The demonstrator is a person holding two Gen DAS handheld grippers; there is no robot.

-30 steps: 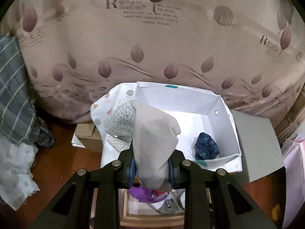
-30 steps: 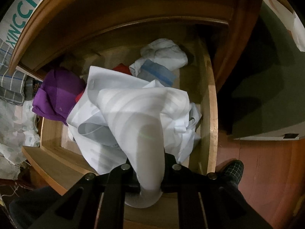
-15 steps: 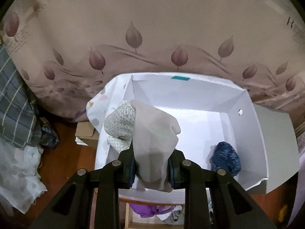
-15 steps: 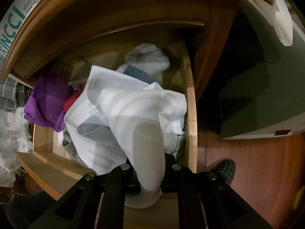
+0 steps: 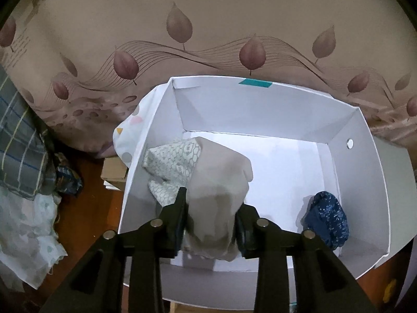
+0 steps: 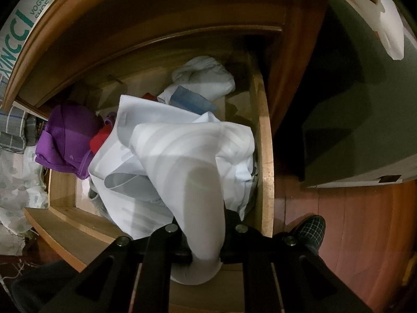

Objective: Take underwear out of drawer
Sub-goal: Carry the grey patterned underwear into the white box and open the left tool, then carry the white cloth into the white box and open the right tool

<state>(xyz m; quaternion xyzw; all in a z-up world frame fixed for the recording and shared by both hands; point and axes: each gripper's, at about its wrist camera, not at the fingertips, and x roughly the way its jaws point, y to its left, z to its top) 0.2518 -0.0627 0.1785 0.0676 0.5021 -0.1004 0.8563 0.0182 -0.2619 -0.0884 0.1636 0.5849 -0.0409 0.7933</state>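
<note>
Two garments are in hand at once. The left gripper (image 5: pixel 211 216) hangs over the white cardboard box (image 5: pixel 286 109) near its left wall, with a beige soft-knit pair of underwear with a white honeycomb-printed panel (image 5: pixel 219 172) draped between the fingers; its jaws have just been opening, and the cloth now looks loose between the pads rather than pinched, though some of it may yet cling to a pad. A dark blue speckled bundle of cloth (image 5: pixel 327 219) already lies in the box by its right wall.

The right gripper (image 6: pixel 203 237) is clamped tight on a fold of pale white-and-grey striped cotton underwear (image 6: pixel 182 156), which hangs bunched over the open wooden drawer (image 6: pixel 264 156), towards its right edge. More clothing remains inside: a purple garment (image 6: pixel 67 140) at the left edge, a red scrap beside it, and a white crumpled piece (image 6: pixel 206 75) at the back.

Both pieces should handle as light, limp and non-fragile; they will sag, unfold and swing instead of keeping shape. A pinch on a doubled fold or a waistband seam seems the safest hold, since a single thin layer could slip out. Snagging neighbouring clothes is the likely risk.
</note>
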